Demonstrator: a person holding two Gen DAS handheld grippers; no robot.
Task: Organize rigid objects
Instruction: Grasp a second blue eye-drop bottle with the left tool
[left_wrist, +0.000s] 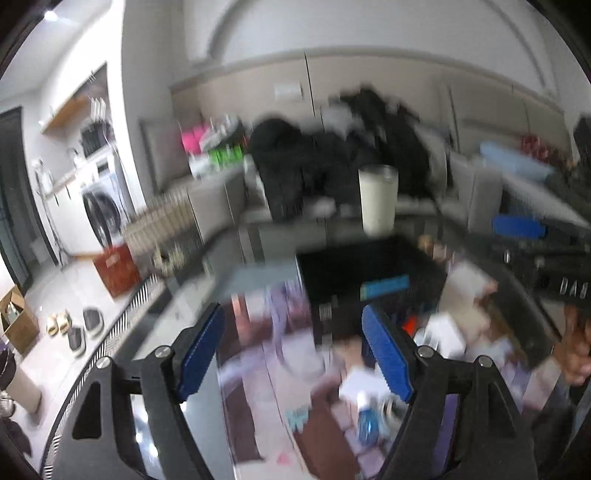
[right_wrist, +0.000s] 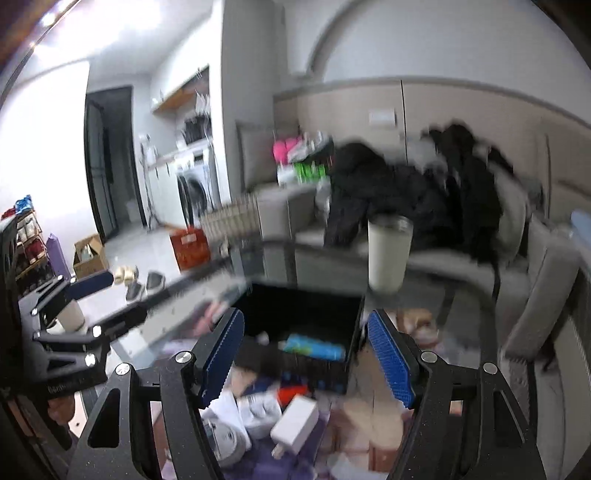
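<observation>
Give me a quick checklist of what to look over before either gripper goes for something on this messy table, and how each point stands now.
1. Left gripper open and holding nothing: ok.
2. Right gripper open and holding nothing: ok.
3. Sharp view of the clutter: not ok, both views are smeared by motion.
4. Target picked out: cannot tell; a white charger lies between the right gripper's fingers, a blue item sits in the black box.
5. Milk glass upright and apart from both grippers: ok, but it stands just behind the box.
6. Grippers apart from each other: ok, the left one shows at the right view's far left.
</observation>
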